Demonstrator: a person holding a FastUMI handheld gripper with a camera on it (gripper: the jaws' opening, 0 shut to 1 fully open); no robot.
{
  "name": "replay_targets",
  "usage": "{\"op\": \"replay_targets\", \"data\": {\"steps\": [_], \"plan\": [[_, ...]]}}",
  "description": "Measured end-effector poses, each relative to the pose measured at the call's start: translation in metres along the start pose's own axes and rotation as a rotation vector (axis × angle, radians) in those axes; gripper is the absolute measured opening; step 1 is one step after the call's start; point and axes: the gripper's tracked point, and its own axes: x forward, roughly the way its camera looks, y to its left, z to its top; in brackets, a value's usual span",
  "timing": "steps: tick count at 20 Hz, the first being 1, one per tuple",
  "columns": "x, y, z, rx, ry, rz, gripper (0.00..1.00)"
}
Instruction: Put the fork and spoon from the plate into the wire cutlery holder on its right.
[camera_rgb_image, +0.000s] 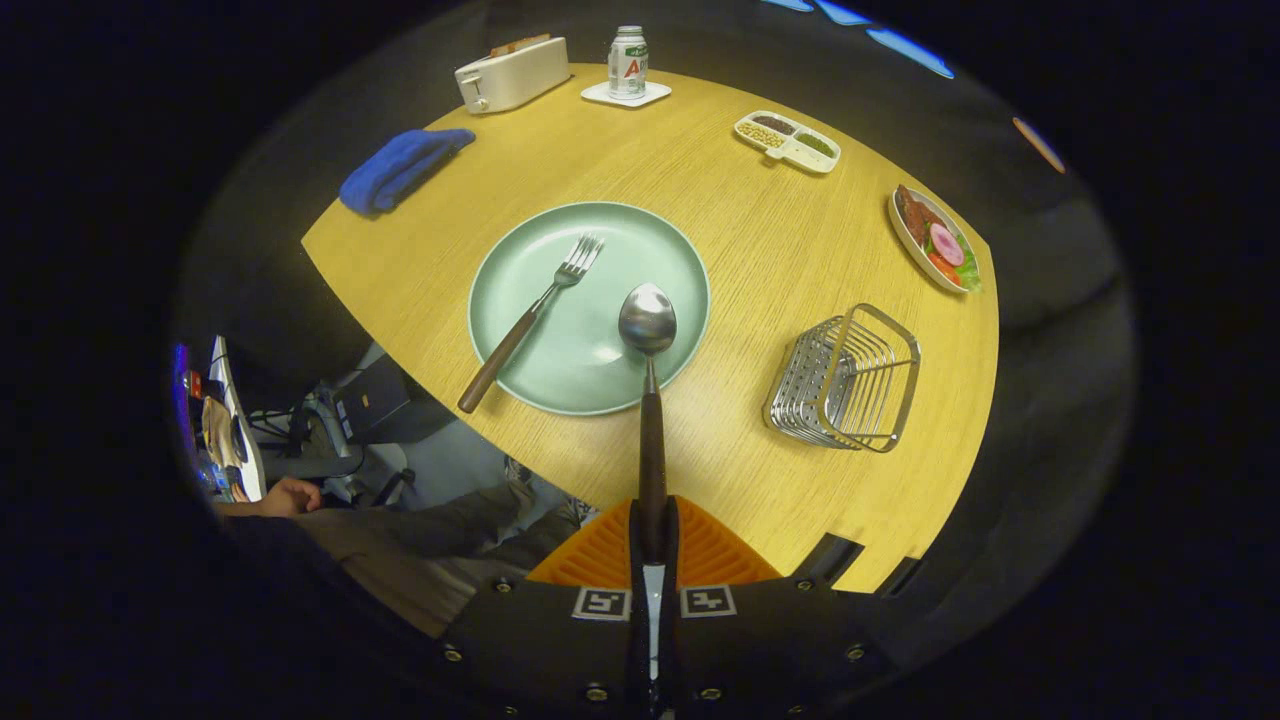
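The counter (720, 200) carries a green plate (560, 370) near its front edge, bare wood between it and the wire cutlery holder (845, 380). The fork (530, 320) lies across the plate. The hand-held gripper (652, 540) clamps the spoon (648, 330) by its handle, bowl over the plate's rim.

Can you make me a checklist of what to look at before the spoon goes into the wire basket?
1. Grip: gripper jaws closed on the spoon handle: ok.
2. Spoon lifted off the plate: cannot tell; its bowl lies over the plate.
3. Wire cutlery holder upright, open top: ok.
4. Holder has room: ok, nothing in it.
5. Path across the table from plate to holder: ok, bare wood.
6. Fork left on the plate, handle over the rim: ok, away from the path.
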Motion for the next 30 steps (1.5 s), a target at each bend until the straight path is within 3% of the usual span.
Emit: {"op": "replay_targets", "data": {"steps": [7, 13, 18, 30], "plan": [[-0.055, -0.034, -0.003, 0.148, -0.013, 0.070, 0.04], [-0.076, -0.087, -0.021, 0.185, 0.038, -0.001, 0.04], [-0.071, -0.096, -0.025, 0.238, 0.083, 0.038, 0.04], [-0.034, -0.124, -0.013, 0.232, 0.223, 0.015, 0.04]]}}
